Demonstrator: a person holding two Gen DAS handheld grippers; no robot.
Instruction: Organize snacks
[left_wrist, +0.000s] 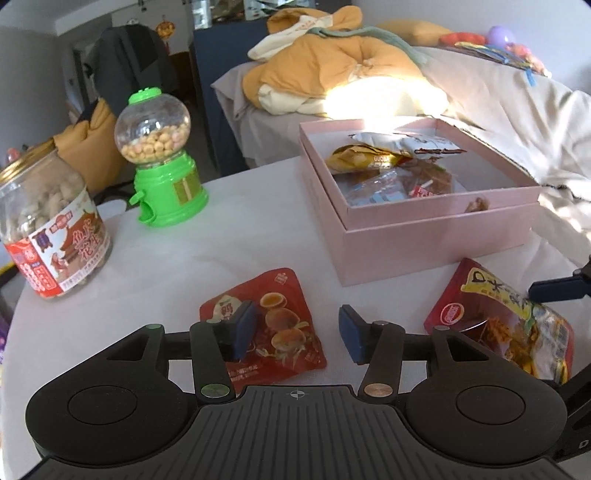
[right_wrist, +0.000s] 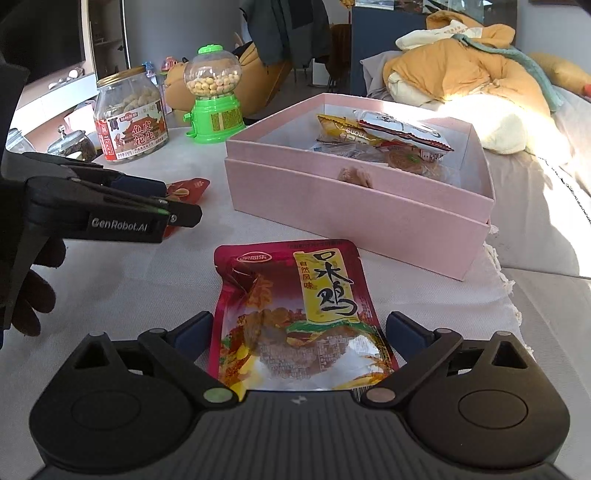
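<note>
Snack packets lie loose on the white-clothed table, two of them right under the grippers. The left gripper hangs over a small red pouch printed with braised eggs; its jaws stand apart, one blue pad above the pouch's left part, the other off its right edge, neither pressing on it. The right gripper has its jaws spread wide, straddling the lower half of a dark red chicken snack packet with a yellow label, which lies flat on the cloth; the pads sit just beside its edges without pinching it. Behind both packets stands an open pink box, nested in its own lid, already holding several wrapped snacks toward its far side. Off to the left a peanut jar with a gold lid and a green candy dispenser with a clear globe stand upright, well apart from the box. A gloved hand shows below the left gripper in the right wrist view.
</note>
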